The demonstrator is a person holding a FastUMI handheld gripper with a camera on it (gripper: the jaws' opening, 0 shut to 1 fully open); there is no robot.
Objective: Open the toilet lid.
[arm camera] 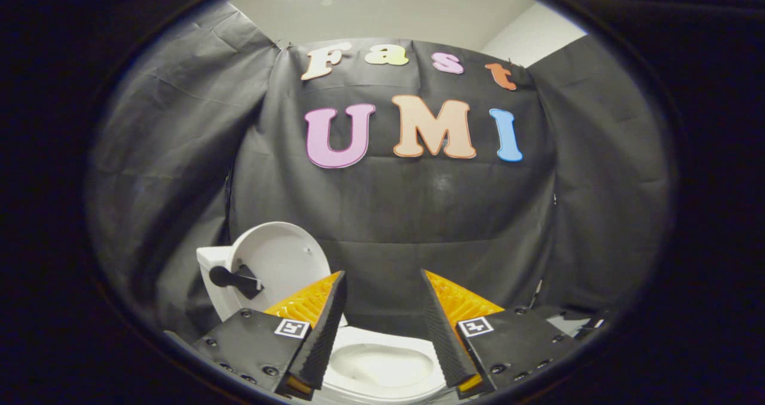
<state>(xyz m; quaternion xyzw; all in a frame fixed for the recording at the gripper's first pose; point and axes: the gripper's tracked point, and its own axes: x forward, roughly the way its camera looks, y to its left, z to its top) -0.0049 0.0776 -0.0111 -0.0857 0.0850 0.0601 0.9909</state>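
Observation:
A small white toilet stands on the floor in front of the black cloth wall. Its round lid point(281, 255) is raised upright against the tank, left of and beyond my left finger. A black handle point(233, 278) sticks out from the lid's face. The open bowl point(382, 363) with its white seat rim lies between and below my fingers. My gripper point(382, 281) is open, its jaws spread wide above the bowl, with nothing between them.
Black cloth walls close the booth at the back and on both sides. A bit of pale floor and some dark gear point(574, 321) show beyond my right finger.

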